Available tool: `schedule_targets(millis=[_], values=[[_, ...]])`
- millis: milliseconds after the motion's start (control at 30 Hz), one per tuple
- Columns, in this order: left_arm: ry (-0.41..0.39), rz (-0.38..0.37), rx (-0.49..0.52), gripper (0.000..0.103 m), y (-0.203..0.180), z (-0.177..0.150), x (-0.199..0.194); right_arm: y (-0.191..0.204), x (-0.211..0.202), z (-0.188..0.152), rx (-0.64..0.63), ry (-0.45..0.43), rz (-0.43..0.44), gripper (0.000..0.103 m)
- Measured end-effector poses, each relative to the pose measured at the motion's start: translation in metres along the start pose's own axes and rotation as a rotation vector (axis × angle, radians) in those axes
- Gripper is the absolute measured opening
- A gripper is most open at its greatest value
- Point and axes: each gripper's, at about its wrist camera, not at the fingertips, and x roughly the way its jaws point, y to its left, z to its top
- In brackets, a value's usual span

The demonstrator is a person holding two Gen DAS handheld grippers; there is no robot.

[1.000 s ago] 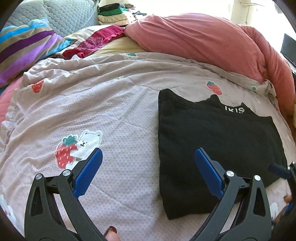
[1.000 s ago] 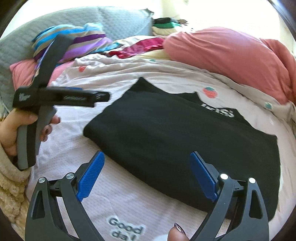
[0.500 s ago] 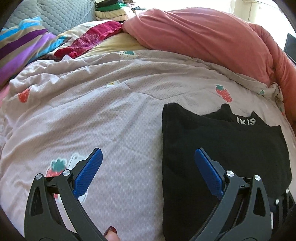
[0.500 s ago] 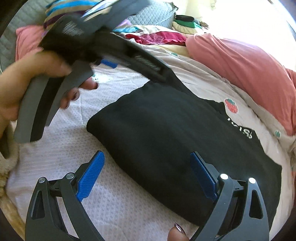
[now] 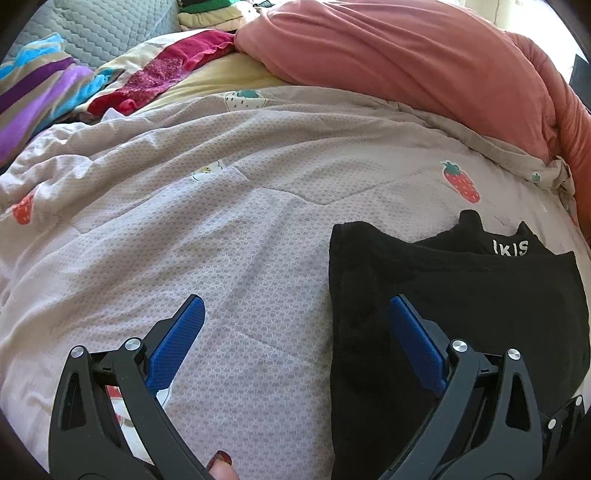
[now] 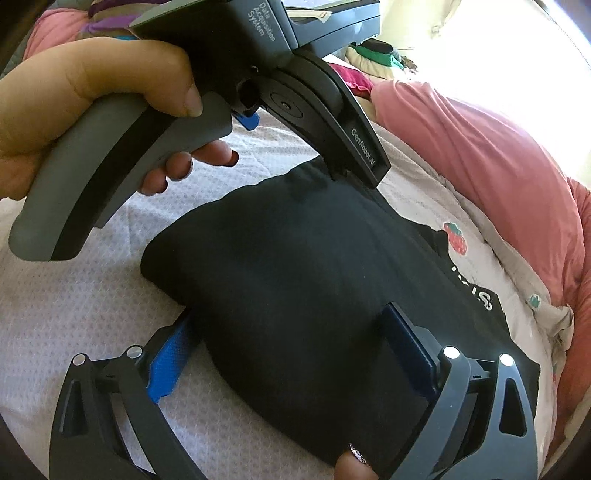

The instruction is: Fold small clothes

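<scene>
A black folded garment [image 5: 461,295] with white letters at its collar lies flat on a pale quilt [image 5: 221,229] printed with strawberries. My left gripper [image 5: 295,317] is open and low over the quilt. Its right finger [image 5: 413,332] is above the garment's left edge and its left finger [image 5: 181,325] is above bare quilt. In the right wrist view the garment [image 6: 314,258] fills the middle. My right gripper [image 6: 291,336] is open and straddles its near edge, the left pad [image 6: 166,362] partly tucked at the fold. A hand [image 6: 92,96] holds the left gripper's body [image 6: 258,55] over the far corner.
A big pink duvet [image 5: 406,74] is heaped along the far and right side. Striped and red clothes [image 5: 44,96] lie at the far left by a grey quilted headboard [image 5: 110,29]. Folded clothes [image 5: 210,14] are stacked behind. Bare quilt spreads left of the garment.
Both grippers have moved in close to the black garment and lower. The left one now hangs over its left edge; the right one has come down around its near edge.
</scene>
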Motion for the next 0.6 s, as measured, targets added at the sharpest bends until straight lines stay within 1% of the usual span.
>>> schedule_targets(millis=[200,233,267,300,333,367,400,433,467,500,600], values=[[0.016,-0.020,-0.014,0.093,0.001,0.004,0.006,-0.007,0.005,0.006,0.008,-0.027,-0.014,0.095],[0.019,-0.026,-0.016,0.093,0.001,0.005,0.007,-0.009,0.003,0.006,0.012,-0.042,-0.018,0.092],[0.023,-0.034,-0.018,0.093,0.001,0.006,0.008,-0.009,0.001,0.006,0.015,-0.051,-0.013,0.087],[0.026,-0.043,-0.021,0.093,0.001,0.006,0.009,-0.012,-0.003,0.005,0.025,-0.069,0.003,0.073],[0.030,-0.055,-0.026,0.093,0.002,0.006,0.009,-0.014,-0.007,0.005,0.037,-0.085,0.012,0.061],[0.035,-0.068,-0.035,0.093,0.003,0.007,0.010,-0.015,-0.011,0.004,0.047,-0.103,0.016,0.055],[0.041,-0.081,-0.045,0.093,0.004,0.007,0.010,-0.017,-0.016,0.003,0.059,-0.123,0.027,0.042],[0.049,-0.100,-0.058,0.093,0.005,0.007,0.011,-0.019,-0.019,0.003,0.069,-0.138,0.039,0.026],[0.056,-0.114,-0.065,0.093,0.005,0.007,0.012,-0.020,-0.022,0.002,0.078,-0.148,0.046,0.018],[0.062,-0.126,-0.070,0.093,0.005,0.006,0.012,-0.022,-0.024,0.002,0.090,-0.156,0.048,0.011],[0.081,-0.143,-0.072,0.093,0.002,0.005,0.013,-0.029,-0.026,-0.001,0.122,-0.172,0.062,0.009]])
